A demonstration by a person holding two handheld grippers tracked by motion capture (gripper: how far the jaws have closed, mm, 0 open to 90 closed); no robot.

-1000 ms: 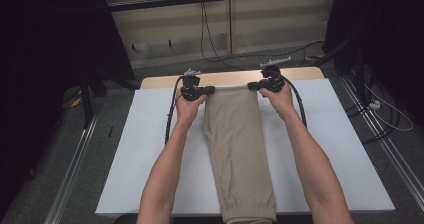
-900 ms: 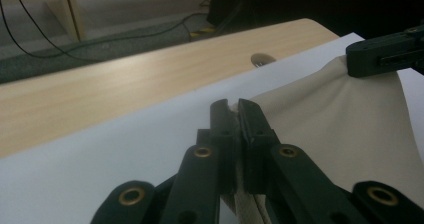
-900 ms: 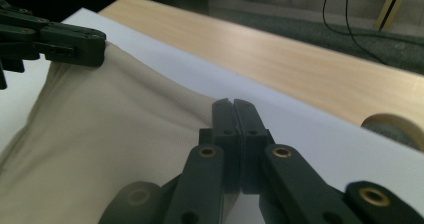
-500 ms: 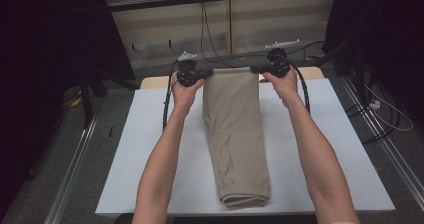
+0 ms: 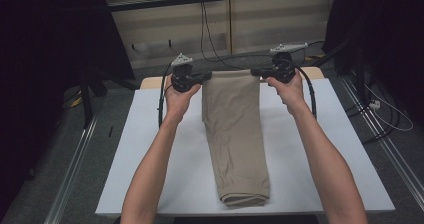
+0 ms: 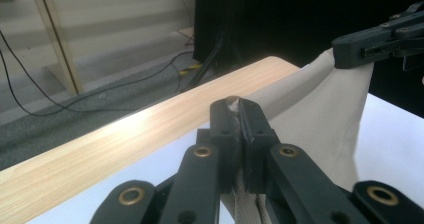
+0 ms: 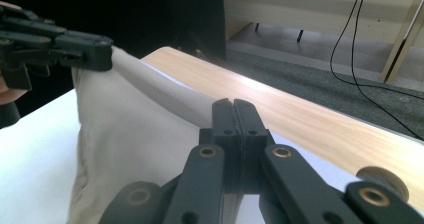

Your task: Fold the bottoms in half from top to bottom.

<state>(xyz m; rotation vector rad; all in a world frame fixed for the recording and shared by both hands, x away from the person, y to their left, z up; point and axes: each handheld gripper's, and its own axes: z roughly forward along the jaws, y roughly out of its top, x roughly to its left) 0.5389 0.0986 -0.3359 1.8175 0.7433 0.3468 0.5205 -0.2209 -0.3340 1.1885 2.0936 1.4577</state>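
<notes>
Both grippers are clamping the far corners of the folded khaki trousers (image 5: 235, 134): left gripper (image 5: 196, 77) w/ fingers (image 6: 235, 129) closed on cloth, right gripper (image 5: 260, 72) likewise. The far edge is hanging taut above the white surface (image 5: 150, 149); the rest is lying toward the person. Prob. mid-fold or mid-reposition; next move needs both hands travelling evenly, tension kept.
</notes>
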